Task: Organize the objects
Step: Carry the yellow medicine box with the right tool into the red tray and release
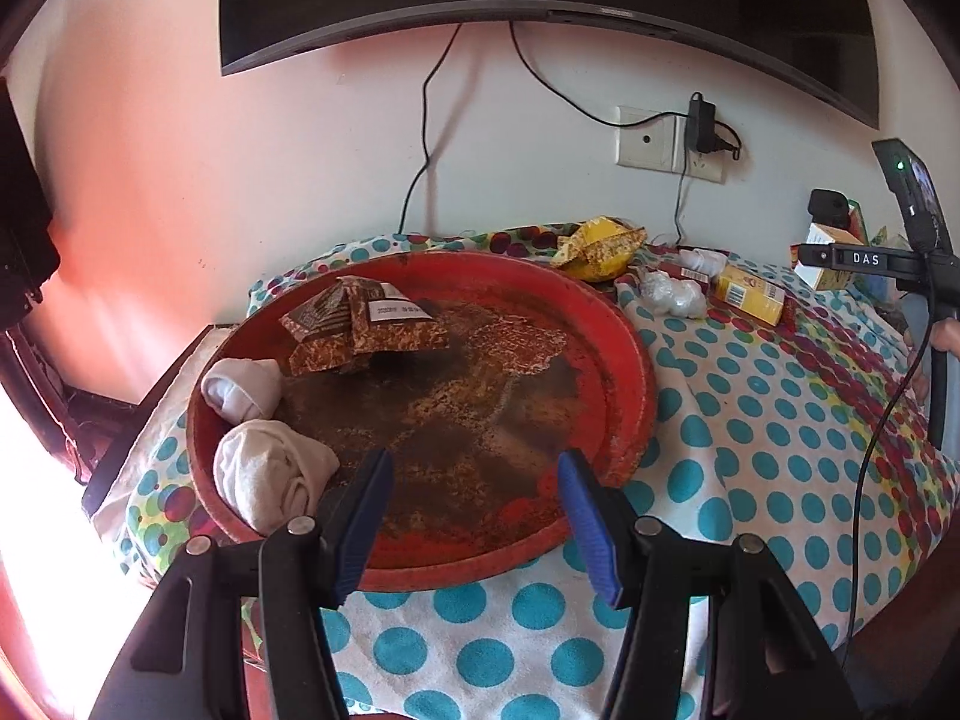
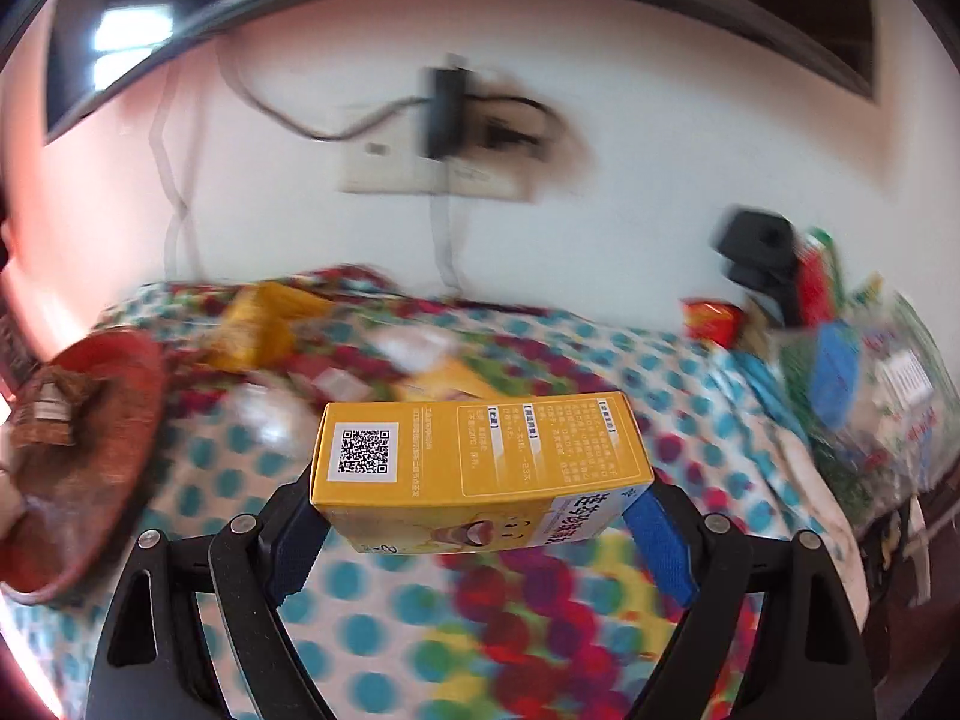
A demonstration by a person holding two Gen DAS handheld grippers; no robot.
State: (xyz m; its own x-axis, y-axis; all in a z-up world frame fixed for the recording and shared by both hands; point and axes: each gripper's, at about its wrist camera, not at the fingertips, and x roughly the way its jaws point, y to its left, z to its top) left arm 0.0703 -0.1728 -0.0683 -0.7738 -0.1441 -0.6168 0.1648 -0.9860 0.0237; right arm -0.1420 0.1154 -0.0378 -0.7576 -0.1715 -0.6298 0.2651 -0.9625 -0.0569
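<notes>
A yellow cardboard box (image 2: 480, 468) sits clamped in the right gripper (image 2: 480, 516), seemingly above the dotted cloth (image 2: 372, 630); the left gripper (image 1: 474, 516) gapes empty over a round red tray (image 1: 624, 348).

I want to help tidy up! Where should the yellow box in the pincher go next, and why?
Probably carry the yellow box, gripped by the right gripper, leftward to the red tray, since the brown packets and socks already sit there.

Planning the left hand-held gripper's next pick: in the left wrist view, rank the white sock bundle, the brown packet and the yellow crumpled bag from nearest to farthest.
1. White sock bundle, beside the left hand-held gripper, tray's near left.
2. Brown packet, tray's far left.
3. Yellow crumpled bag, beyond the red tray, near the wall.
</notes>
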